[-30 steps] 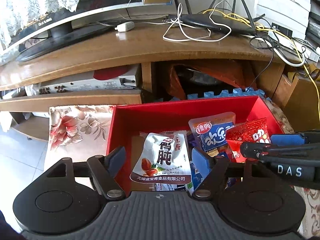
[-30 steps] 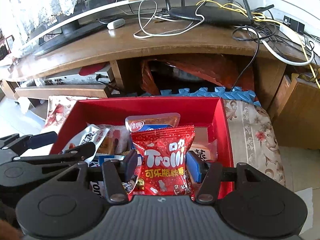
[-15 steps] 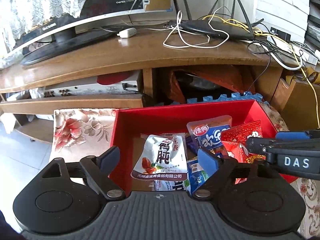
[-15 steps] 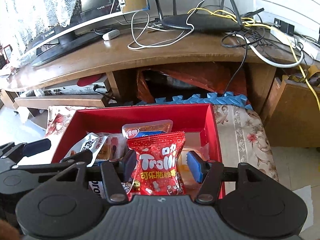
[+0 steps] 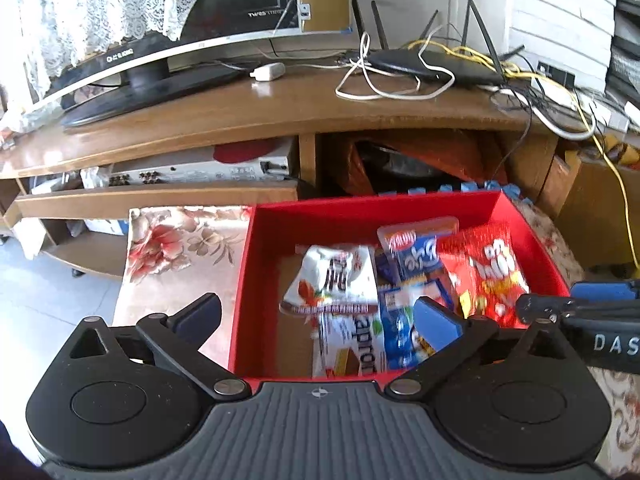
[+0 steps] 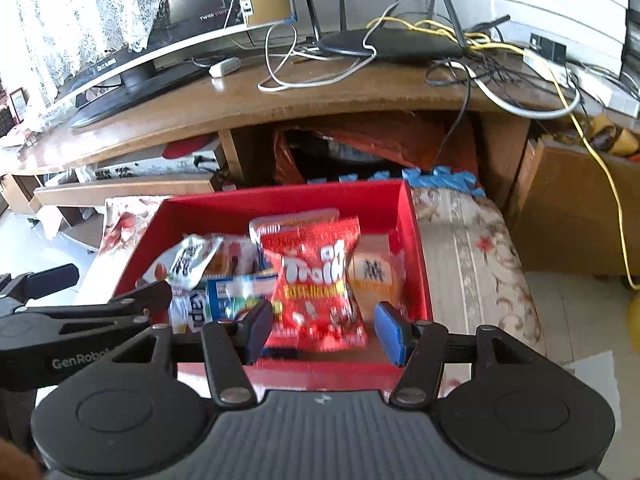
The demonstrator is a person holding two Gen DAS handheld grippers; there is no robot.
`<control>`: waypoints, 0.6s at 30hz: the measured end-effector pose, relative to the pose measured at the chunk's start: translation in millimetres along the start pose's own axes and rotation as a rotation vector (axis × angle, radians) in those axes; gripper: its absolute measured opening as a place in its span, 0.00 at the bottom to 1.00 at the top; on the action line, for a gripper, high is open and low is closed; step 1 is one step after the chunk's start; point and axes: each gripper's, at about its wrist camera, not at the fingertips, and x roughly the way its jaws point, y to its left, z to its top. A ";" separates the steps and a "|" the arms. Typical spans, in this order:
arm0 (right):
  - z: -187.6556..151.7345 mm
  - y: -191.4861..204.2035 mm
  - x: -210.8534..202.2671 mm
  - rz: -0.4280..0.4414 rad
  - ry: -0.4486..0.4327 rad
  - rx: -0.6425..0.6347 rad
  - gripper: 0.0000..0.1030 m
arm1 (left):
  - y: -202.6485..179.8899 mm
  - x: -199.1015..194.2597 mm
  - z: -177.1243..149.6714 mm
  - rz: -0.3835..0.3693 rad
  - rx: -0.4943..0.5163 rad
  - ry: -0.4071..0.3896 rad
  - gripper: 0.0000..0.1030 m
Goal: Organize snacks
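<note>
The snacks lie in a loose heap inside the red box (image 6: 416,248), which sits on a flower-patterned cloth (image 5: 180,248) in front of a low wooden TV stand (image 5: 280,112). On top, toward the box's right side, is the red Trolli bag (image 6: 316,284); beside it on the right lies an orange round-labelled packet (image 6: 374,276), and to its left a white pouch with dark characters (image 5: 334,280), a blue-and-white packet (image 6: 236,292) and a white wafer pack (image 5: 352,352), all overlapping. The right gripper (image 6: 326,330) hovers just above the near end of the Trolli bag with its jaws spread and nothing between them; the bag appears to lie free in the box. The left gripper (image 5: 316,316) is also spread wide and empty, one finger outside the box's left wall and the other over the blue packet. Both views are motion-blurred, so exact contact is hard to judge. The likely trouble from here: the packets are slick, puffed and stacked, so a pinch could slide off or drag a neighbour along; the left finger astride the wall could catch the rim and shift the whole box; and the two grippers, close together, could collide.
</note>
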 end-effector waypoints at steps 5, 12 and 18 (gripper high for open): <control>-16.5 0.6 -9.9 -0.001 0.010 0.003 0.47 | -7.7 -6.2 -13.9 0.007 0.043 0.022 1.00; -41.6 -1.8 -20.2 -0.009 0.045 0.016 0.47 | -11.4 -11.2 -33.9 -0.004 0.024 0.095 1.00; -57.6 -0.8 -31.1 -0.001 0.053 0.013 0.47 | -10.7 -25.0 -46.2 -0.007 0.005 0.096 1.00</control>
